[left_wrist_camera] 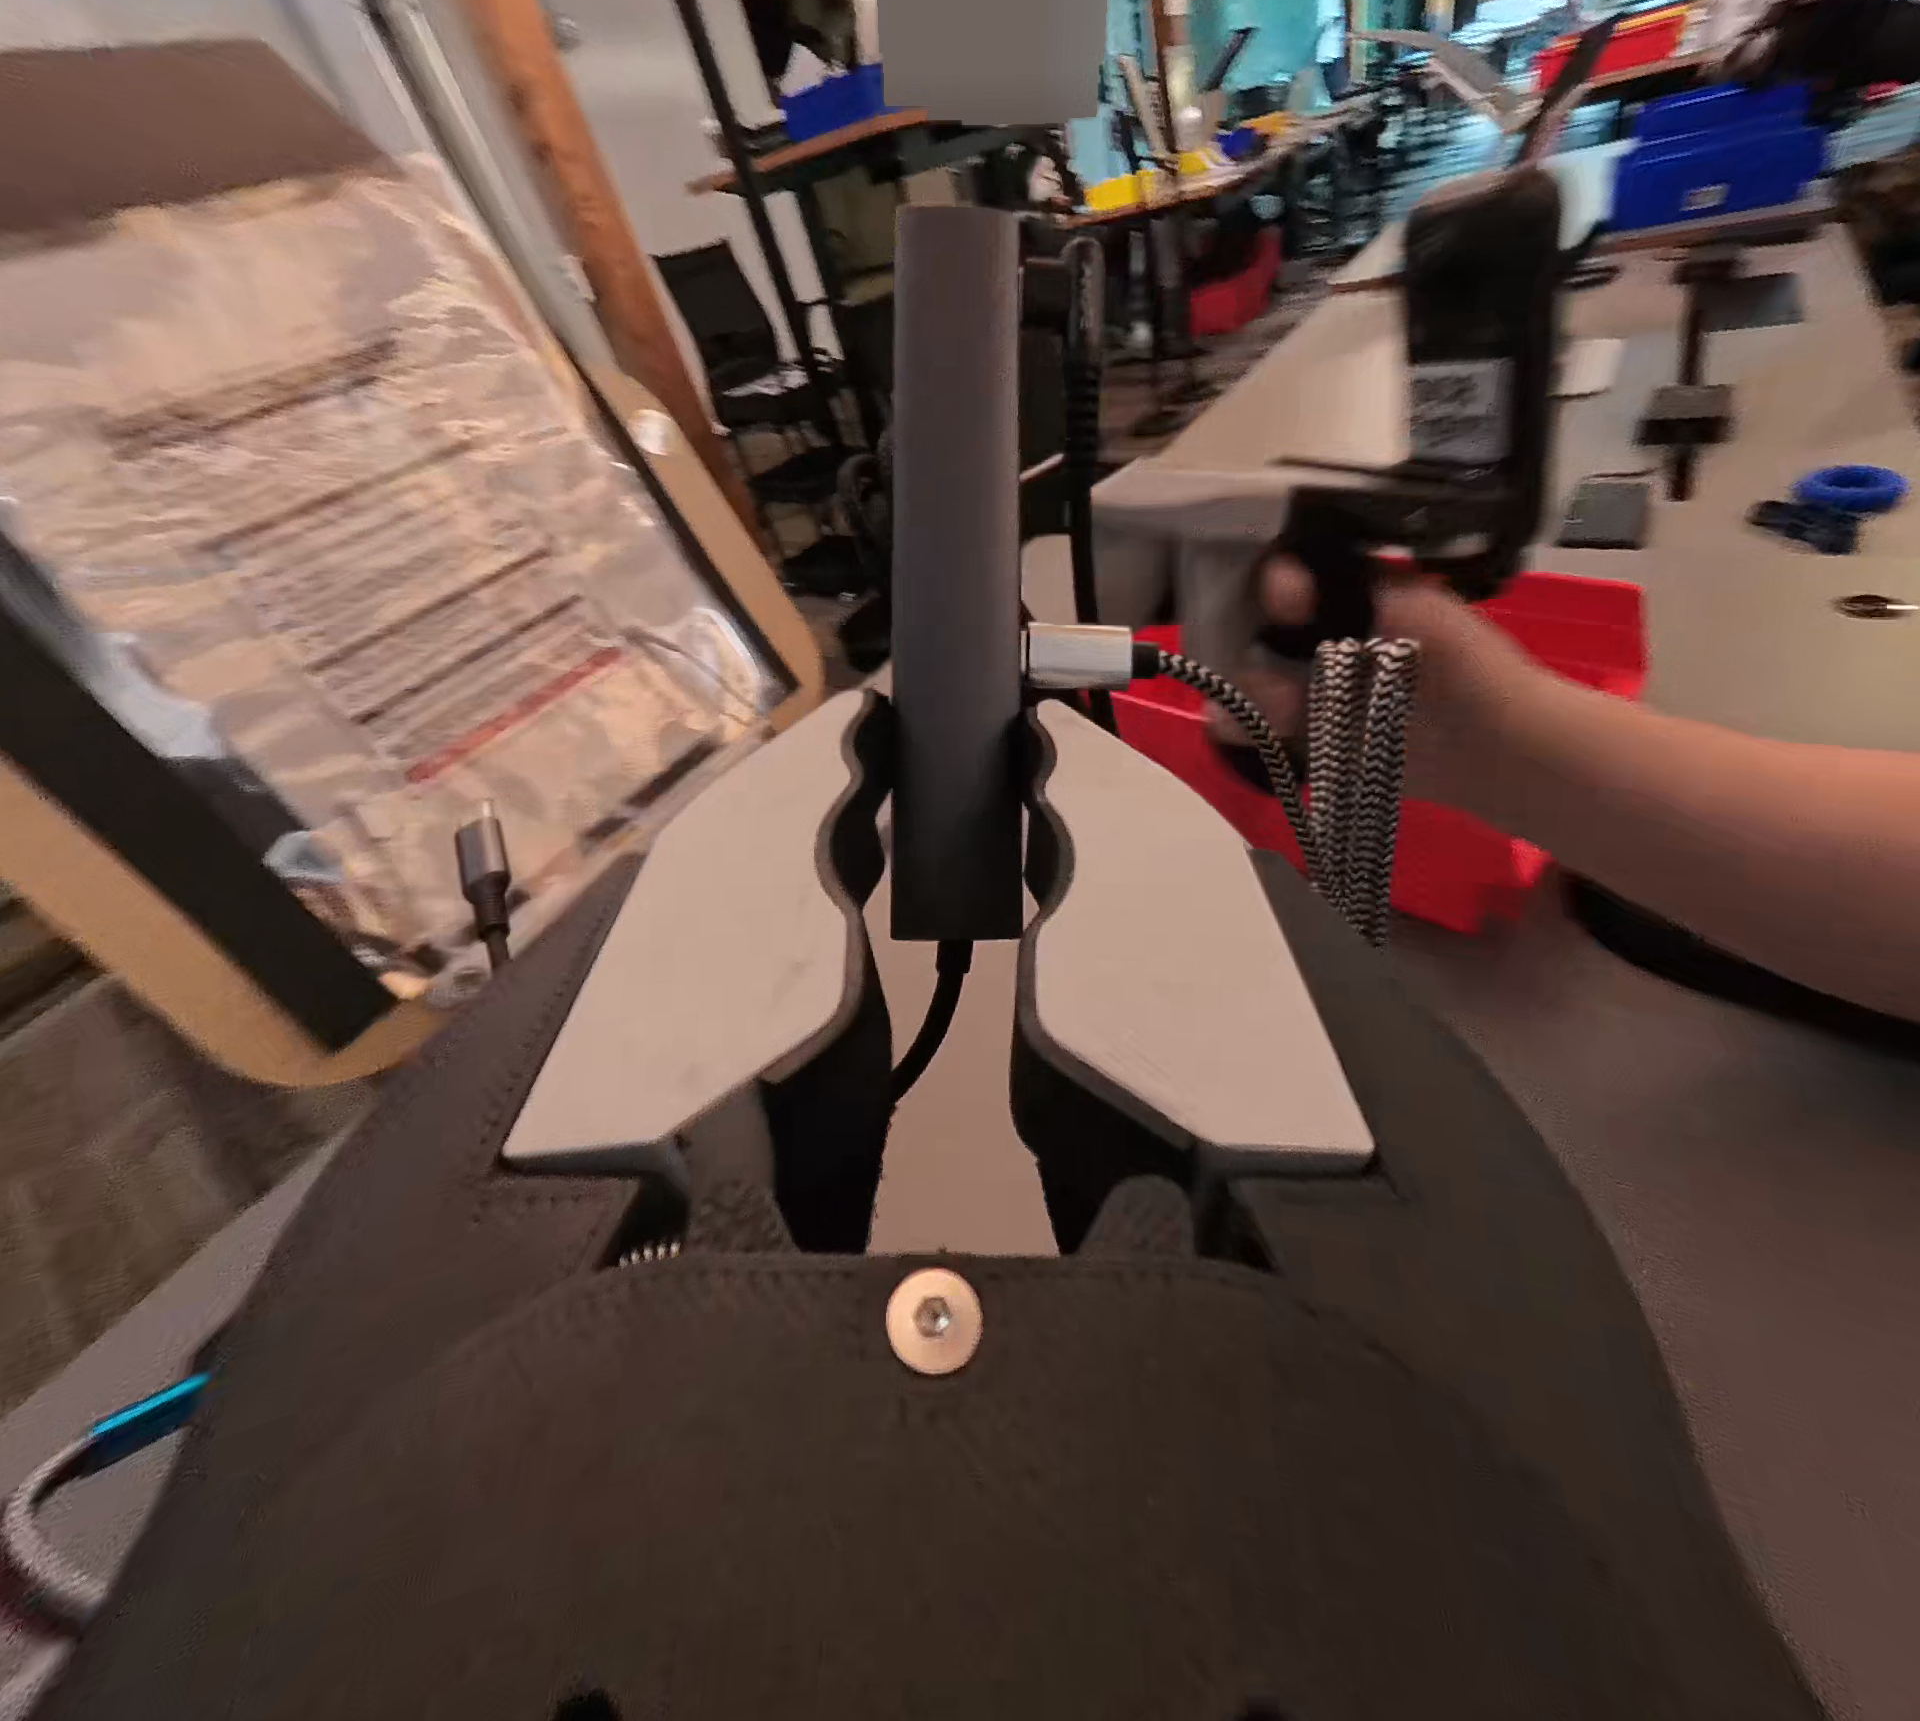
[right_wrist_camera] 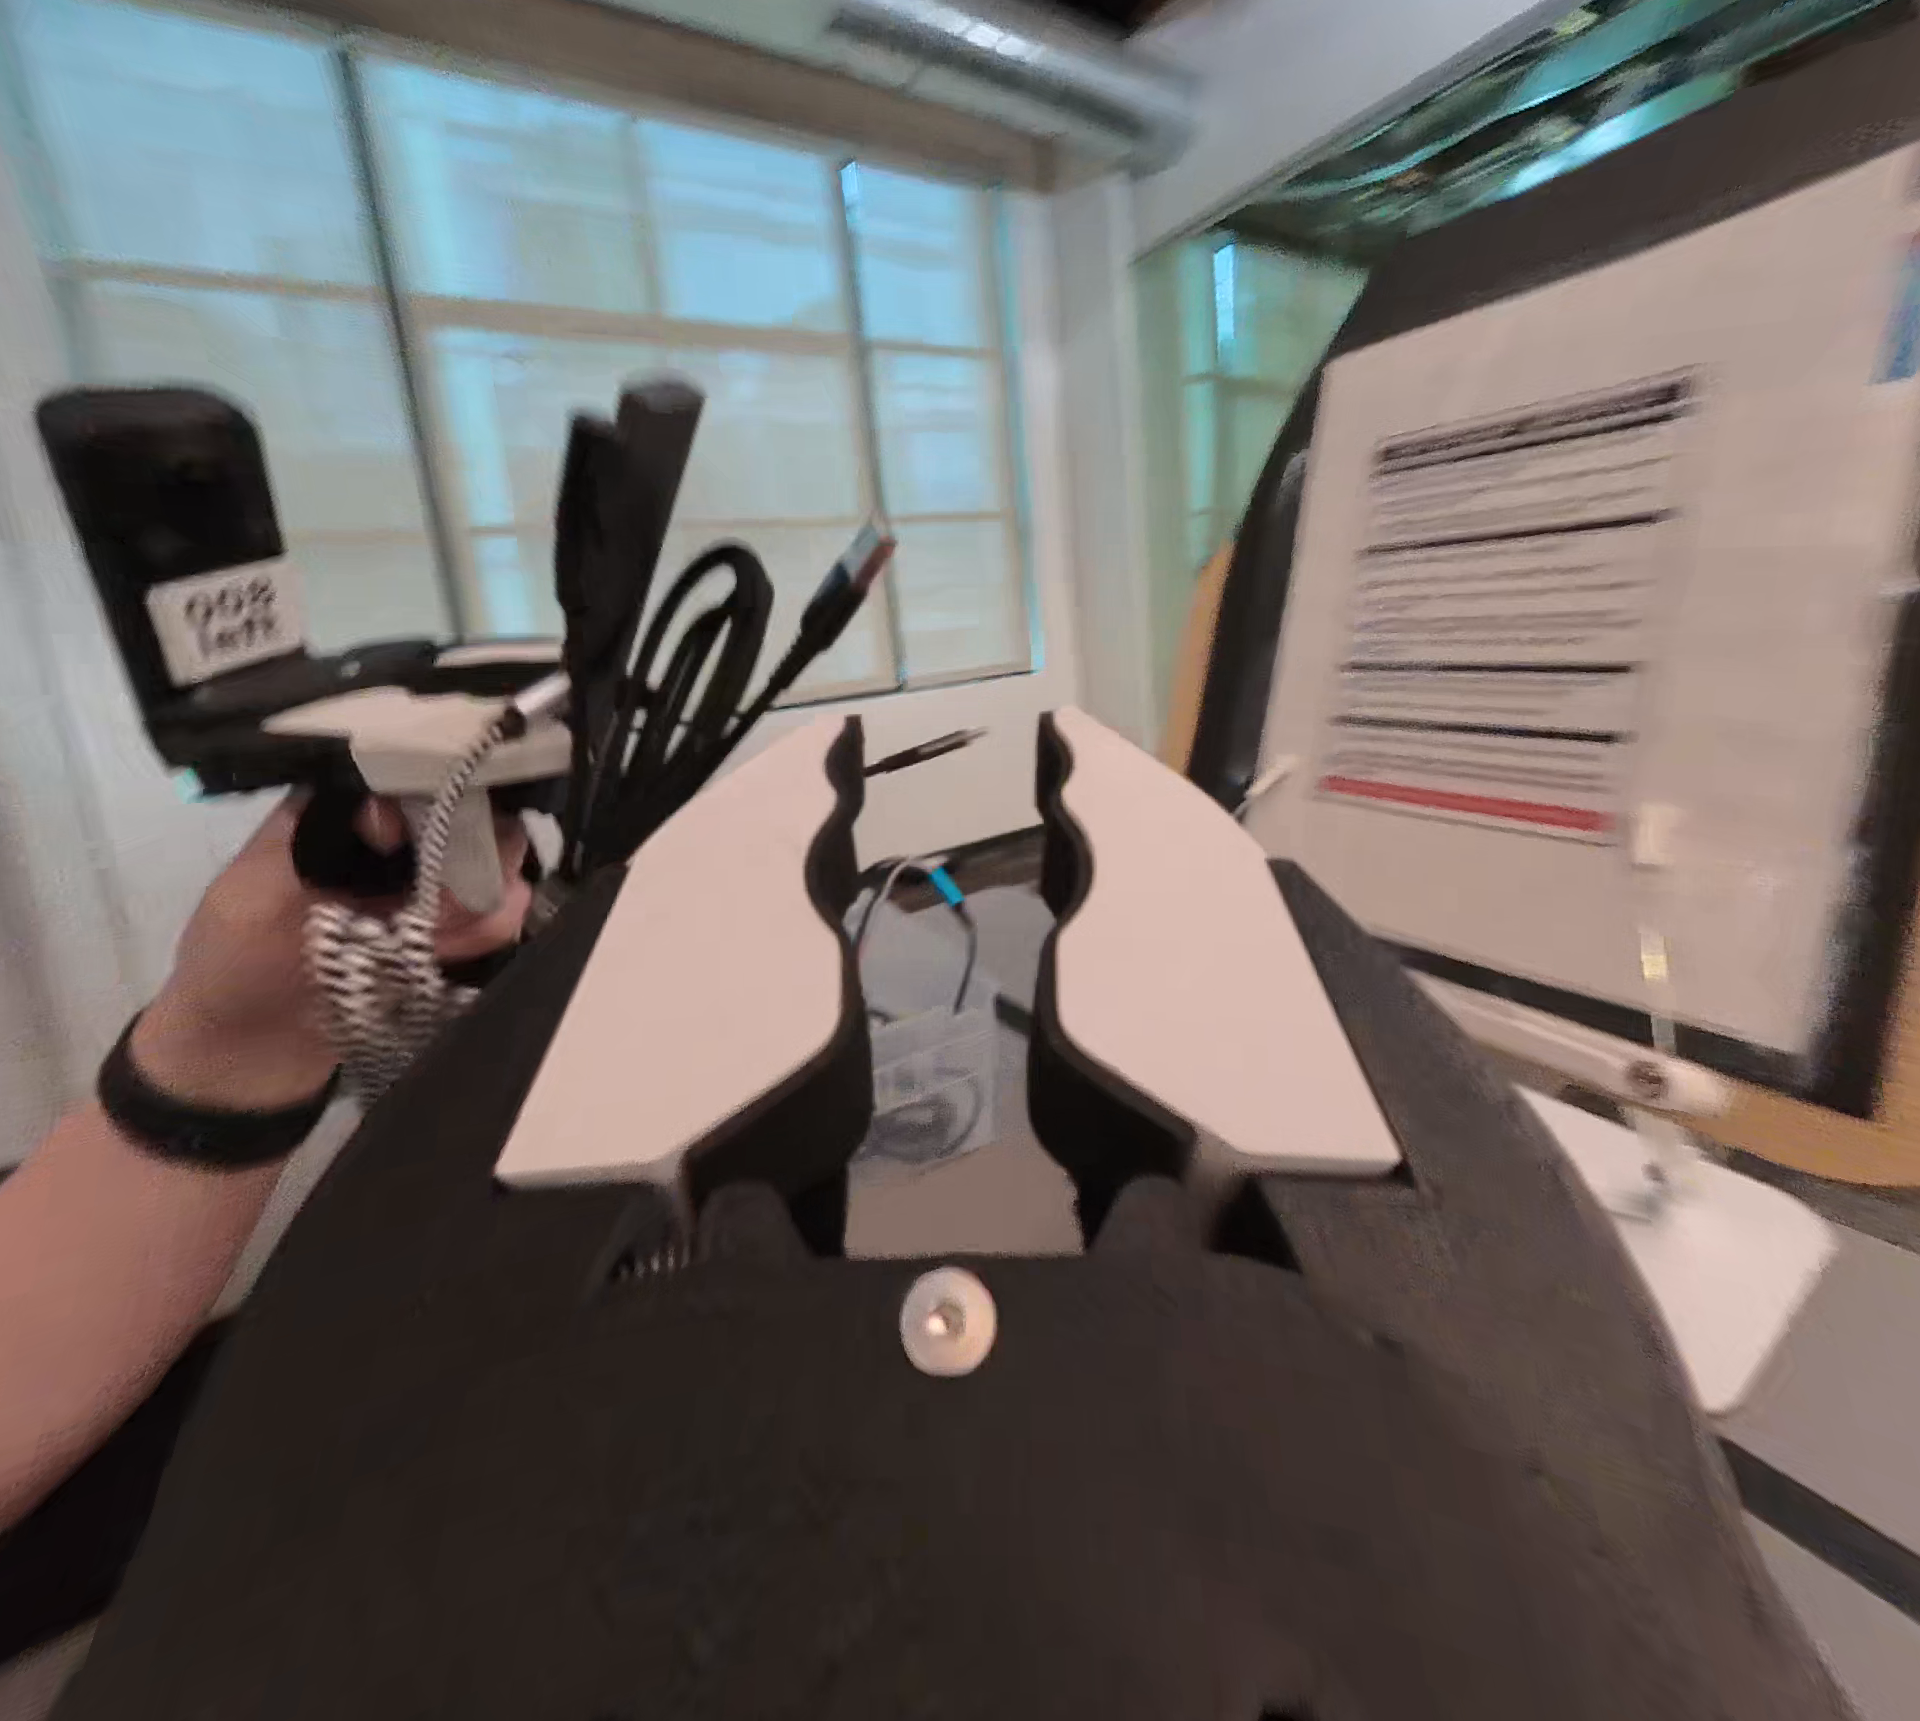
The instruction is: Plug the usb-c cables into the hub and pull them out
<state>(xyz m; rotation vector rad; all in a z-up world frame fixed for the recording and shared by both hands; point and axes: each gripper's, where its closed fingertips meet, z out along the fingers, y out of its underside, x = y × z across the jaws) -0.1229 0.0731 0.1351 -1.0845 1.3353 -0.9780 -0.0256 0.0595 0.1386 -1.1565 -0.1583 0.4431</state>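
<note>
My left gripper (left_wrist_camera: 956,736) is shut on the lower part of a dark grey hub (left_wrist_camera: 954,528) and holds it upright. A silver usb-c plug (left_wrist_camera: 1081,655) sits in the hub's right side. Its black-and-white braided cable (left_wrist_camera: 1351,788) hangs in loops. The hub's own black lead (left_wrist_camera: 930,1006) runs down between my fingers. A loose grey usb-c plug (left_wrist_camera: 480,861) stands at the left. My right gripper (right_wrist_camera: 948,736) is open and empty, to the right of the hub (right_wrist_camera: 649,466) and apart from it. The braided cable (right_wrist_camera: 374,954) hangs under the left gripper.
A framed board with a paper sheet (left_wrist_camera: 364,528) leans at the left; in the right wrist view it (right_wrist_camera: 1507,632) is on the right. Red bins (left_wrist_camera: 1455,840) sit behind the hand (left_wrist_camera: 1455,695) that holds the right gripper. A bag of cables (right_wrist_camera: 925,1079) lies on the table. One gripper's finger ends stand about 10 cm off the other's.
</note>
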